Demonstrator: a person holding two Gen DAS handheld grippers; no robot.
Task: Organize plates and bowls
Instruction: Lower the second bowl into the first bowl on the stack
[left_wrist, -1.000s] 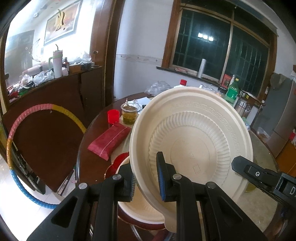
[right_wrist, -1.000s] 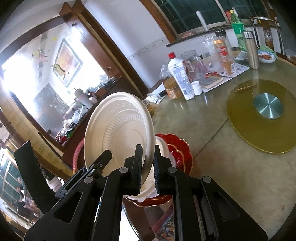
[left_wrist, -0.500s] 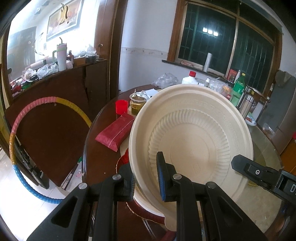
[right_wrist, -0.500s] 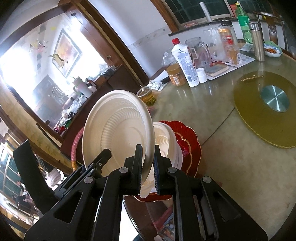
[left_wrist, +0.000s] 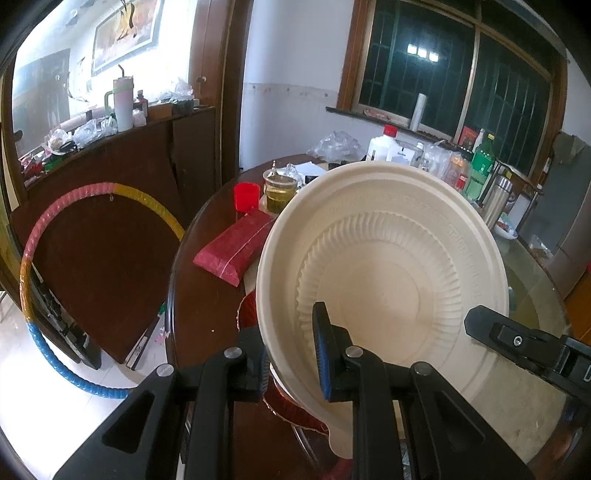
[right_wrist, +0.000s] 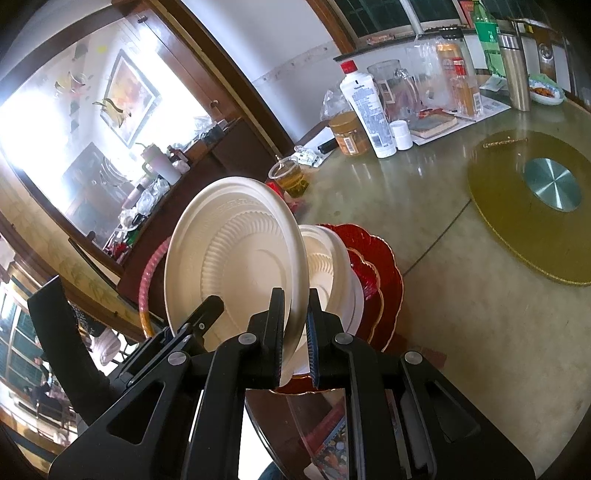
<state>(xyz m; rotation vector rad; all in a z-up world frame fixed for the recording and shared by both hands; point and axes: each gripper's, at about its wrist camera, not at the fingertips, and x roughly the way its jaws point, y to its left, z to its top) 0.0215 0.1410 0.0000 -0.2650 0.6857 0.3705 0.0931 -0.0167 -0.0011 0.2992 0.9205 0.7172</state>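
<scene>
Both grippers' jaws clamp one cream plate (left_wrist: 388, 266) rim, tilted above stacked plates (right_wrist: 373, 266).

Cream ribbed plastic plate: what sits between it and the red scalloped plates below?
Right wrist view: a white ribbed bowl sits between the cream plate and the red plates.

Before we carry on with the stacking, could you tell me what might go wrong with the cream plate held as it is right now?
1. Both the left gripper and the right gripper pinch only the rim of the steeply tilted cream plate; if one lets go first, it may swing or slip out.
2. The stack of white bowls on the red plates sits near the table edge; a hard landing could push it off.
</scene>
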